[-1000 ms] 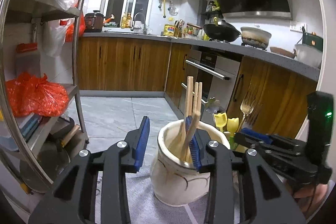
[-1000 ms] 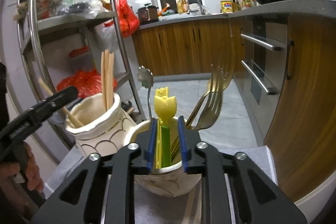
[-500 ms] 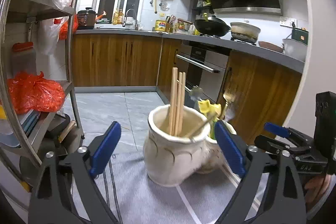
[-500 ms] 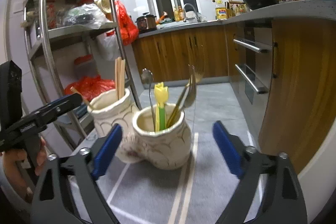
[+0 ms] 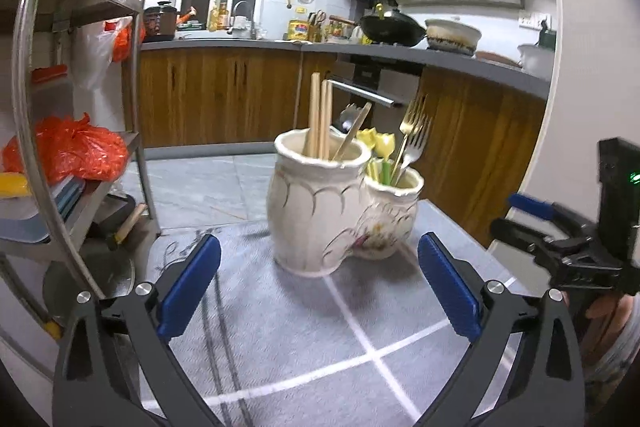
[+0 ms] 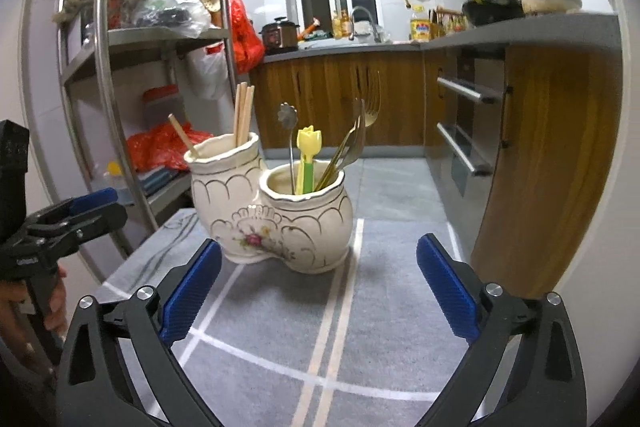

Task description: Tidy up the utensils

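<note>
A cream ceramic double-pot utensil holder (image 5: 320, 211) (image 6: 280, 227) stands on a grey mat. Its taller pot holds wooden chopsticks (image 5: 319, 115) (image 6: 243, 115). Its lower pot holds gold forks (image 5: 412, 135) (image 6: 360, 131), a yellow tulip-topped utensil (image 6: 309, 155) and a flower-handled spoon (image 6: 289, 131). My left gripper (image 5: 320, 287) is open and empty, back from the holder. My right gripper (image 6: 320, 287) is open and empty, also back from it. Each gripper shows at the edge of the other's view: the right one (image 5: 536, 223), the left one (image 6: 84, 211).
A grey mat with white lines (image 5: 320, 347) covers the table. A steel shelf rack (image 6: 108, 67) with bags stands to the left. Wooden kitchen cabinets (image 6: 540, 147) and an oven stand close on the right. The mat's far edge drops to the tiled floor.
Both grippers opened, letting go of utensils in the pots, and pulled back from the holder. The holder now sits farther away in both views.
</note>
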`<act>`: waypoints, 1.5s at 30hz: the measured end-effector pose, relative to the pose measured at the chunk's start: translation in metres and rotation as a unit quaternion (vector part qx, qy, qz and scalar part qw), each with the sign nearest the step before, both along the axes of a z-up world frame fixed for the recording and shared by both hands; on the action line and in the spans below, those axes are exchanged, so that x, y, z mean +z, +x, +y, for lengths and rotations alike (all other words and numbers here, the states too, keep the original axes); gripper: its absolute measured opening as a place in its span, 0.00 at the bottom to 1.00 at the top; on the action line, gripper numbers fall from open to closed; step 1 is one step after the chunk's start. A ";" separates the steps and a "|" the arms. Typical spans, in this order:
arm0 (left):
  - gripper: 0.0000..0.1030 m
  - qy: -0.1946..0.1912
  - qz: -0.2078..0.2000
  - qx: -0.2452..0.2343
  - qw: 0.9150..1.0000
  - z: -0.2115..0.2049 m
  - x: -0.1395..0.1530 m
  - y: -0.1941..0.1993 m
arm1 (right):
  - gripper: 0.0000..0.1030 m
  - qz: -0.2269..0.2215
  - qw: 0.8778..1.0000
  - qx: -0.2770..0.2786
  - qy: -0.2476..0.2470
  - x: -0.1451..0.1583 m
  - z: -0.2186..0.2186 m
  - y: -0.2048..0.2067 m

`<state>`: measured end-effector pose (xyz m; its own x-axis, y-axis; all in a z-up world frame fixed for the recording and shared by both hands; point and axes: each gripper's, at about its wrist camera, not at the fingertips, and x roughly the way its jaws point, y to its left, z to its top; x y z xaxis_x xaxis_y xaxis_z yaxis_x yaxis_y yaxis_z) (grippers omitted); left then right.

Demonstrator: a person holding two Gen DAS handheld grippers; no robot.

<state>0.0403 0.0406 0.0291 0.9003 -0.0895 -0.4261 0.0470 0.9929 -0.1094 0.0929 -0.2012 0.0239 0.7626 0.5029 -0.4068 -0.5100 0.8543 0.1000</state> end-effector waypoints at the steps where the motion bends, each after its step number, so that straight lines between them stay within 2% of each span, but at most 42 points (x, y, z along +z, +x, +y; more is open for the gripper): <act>1: 0.94 0.008 -0.004 0.007 1.000 -0.001 -0.003 -0.002 | 0.95 -0.007 1.000 -0.004 -0.003 -0.001 -0.001 -0.002; 7: 0.94 0.047 -0.028 0.021 0.998 -0.004 -0.016 -0.013 | 0.95 -0.041 0.999 -0.024 -0.007 -0.011 -0.006 -0.010; 12: 0.94 0.045 -0.039 0.029 0.998 -0.002 -0.018 -0.016 | 0.95 -0.053 0.998 -0.032 0.007 -0.010 -0.012 -0.015; 19: 0.95 0.055 -0.048 0.032 0.997 -0.007 -0.015 -0.017 | 0.95 -0.066 0.997 -0.031 -0.007 -0.010 -0.007 -0.020; 45: 0.95 0.049 -0.050 0.036 0.997 -0.004 -0.018 -0.020 | 0.95 -0.065 0.997 -0.034 -0.004 -0.010 -0.007 -0.021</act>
